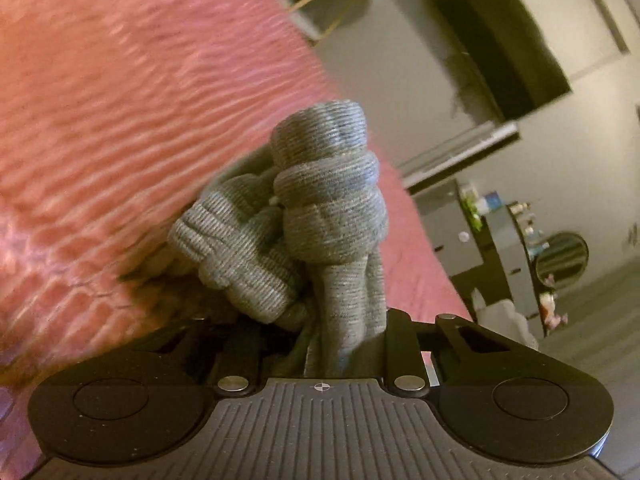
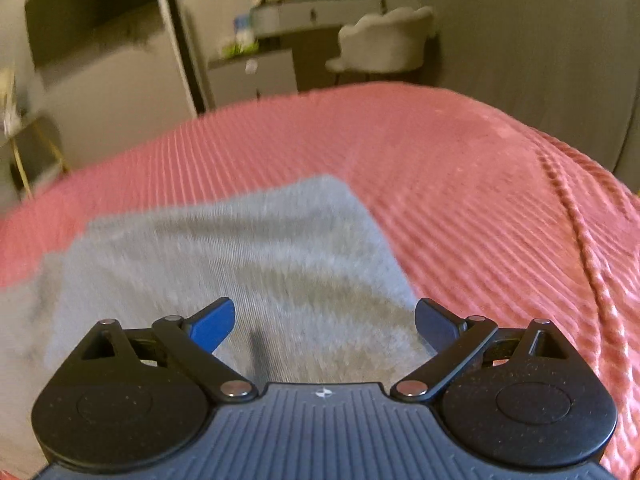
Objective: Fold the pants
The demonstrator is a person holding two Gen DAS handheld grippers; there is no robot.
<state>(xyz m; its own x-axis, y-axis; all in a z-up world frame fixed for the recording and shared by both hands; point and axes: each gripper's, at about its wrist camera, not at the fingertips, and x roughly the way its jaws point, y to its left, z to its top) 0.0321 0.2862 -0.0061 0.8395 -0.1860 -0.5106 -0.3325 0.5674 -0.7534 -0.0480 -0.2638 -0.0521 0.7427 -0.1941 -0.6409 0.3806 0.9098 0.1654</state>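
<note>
Now — pants (image 1: 328,216) between left fingers (image 1: 402,344)

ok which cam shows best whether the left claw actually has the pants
The left wrist view. There the left claw is closed on a bunched gray ribbed part of the pants, lifted off the pink bedspread. The right wrist view shows only flat gray pants fabric below the open right claw, not that grip.
</note>
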